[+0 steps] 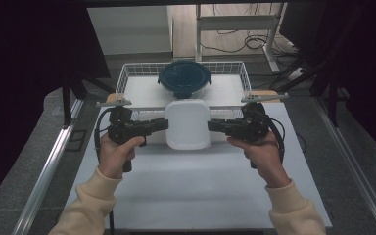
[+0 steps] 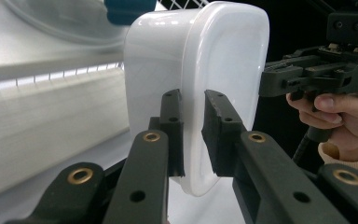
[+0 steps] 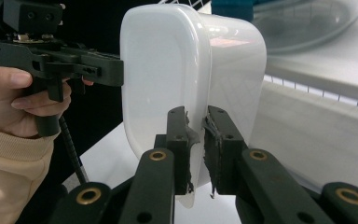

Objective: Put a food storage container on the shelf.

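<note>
high view: white tub (image 1: 188,125) held between my left gripper (image 1: 162,124) and right gripper (image 1: 211,125), one on each side edge, off the desk (image 1: 196,191), just in front of the wire basket (image 1: 127,73). Round bowl with dark blue lid (image 1: 184,78) sits inside the basket, behind the tub.
left gripper view: my jaws narrow, clamped on the tub's (image 2: 200,93) rim. Only the thin lip is pinched, pads (image 2: 173,126) short on it. Other gripper (image 2: 270,80) at the far edge.
right gripper view: jaws narrow, pinching the opposite rim of the tub (image 3: 168,79); pad lining (image 3: 193,137) looks torn and frayed. Left gripper (image 3: 116,72) on the far side.
risk 1: smooth plastic plus a worn pad, so the rim may slip out and the tub drops on the desk.
risk 2: hands drift apart or out of level, so the tub tilts or pops free on one side.
risk 3: carried too low towards the basket, the tub clips the wire wall or lands on the lidded bowl.
</note>
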Demonstrator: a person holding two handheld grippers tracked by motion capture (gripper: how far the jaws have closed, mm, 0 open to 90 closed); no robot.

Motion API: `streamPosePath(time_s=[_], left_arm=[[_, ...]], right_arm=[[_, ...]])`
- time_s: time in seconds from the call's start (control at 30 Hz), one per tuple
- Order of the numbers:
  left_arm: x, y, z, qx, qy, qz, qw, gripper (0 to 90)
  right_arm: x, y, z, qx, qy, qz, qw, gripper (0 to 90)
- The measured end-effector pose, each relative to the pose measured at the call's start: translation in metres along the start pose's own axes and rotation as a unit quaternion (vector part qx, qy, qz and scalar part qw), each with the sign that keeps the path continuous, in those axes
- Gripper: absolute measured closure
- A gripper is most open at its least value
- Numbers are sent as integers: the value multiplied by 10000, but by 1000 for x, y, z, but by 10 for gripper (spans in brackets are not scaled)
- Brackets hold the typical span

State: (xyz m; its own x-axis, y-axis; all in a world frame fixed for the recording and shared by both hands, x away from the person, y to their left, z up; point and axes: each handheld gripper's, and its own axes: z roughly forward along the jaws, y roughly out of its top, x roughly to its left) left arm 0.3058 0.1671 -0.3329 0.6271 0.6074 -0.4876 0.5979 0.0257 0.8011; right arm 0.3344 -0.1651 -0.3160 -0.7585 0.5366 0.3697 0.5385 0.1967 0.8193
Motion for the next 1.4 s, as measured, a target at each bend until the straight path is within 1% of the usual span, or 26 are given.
streamPosePath(time_s=[0.07, 0.27, 0.43, 0.57, 0.73, 0.87, 1.03, 1.2, 1.3, 1.4], left_arm=[[-1, 5, -3, -10, 9, 24, 10000, 788], [-6, 23, -10, -64, 97, 198, 9997, 789], [-12, 39, -16, -123, 164, 324, 9993, 788], [-14, 51, -19, -159, 182, 350, 9991, 788], [-18, 68, -24, -197, 246, 464, 9984, 786], [-19, 80, -27, -238, 219, 460, 9984, 785], [-15, 95, -28, -258, 163, 419, 9987, 784], [-11, 109, -28, -253, 150, 432, 9986, 784], [-8, 118, -28, -249, 108, 383, 9989, 784], [-5, 125, -28, -240, 124, 364, 9990, 785]], right_arm=[[2, 5, 0, -28, -5, -48, 10000, 798], [6, 22, -2, -90, 0, -134, 9999, 799], [10, 36, -5, -193, -16, -231, 9995, 798], [13, 49, -8, -233, -42, -290, 9993, 799], [18, 66, -11, -300, -70, -388, 9988, 799], [21, 79, -13, -334, -76, -437, 9985, 799], [23, 96, -15, -332, -106, -469, 9983, 799], [19, 110, -13, -304, -141, -450, 9984, 799], [16, 119, -12, -306, -90, -404, 9987, 799], [13, 127, -10, -320, -61, -365, 9988, 800]])
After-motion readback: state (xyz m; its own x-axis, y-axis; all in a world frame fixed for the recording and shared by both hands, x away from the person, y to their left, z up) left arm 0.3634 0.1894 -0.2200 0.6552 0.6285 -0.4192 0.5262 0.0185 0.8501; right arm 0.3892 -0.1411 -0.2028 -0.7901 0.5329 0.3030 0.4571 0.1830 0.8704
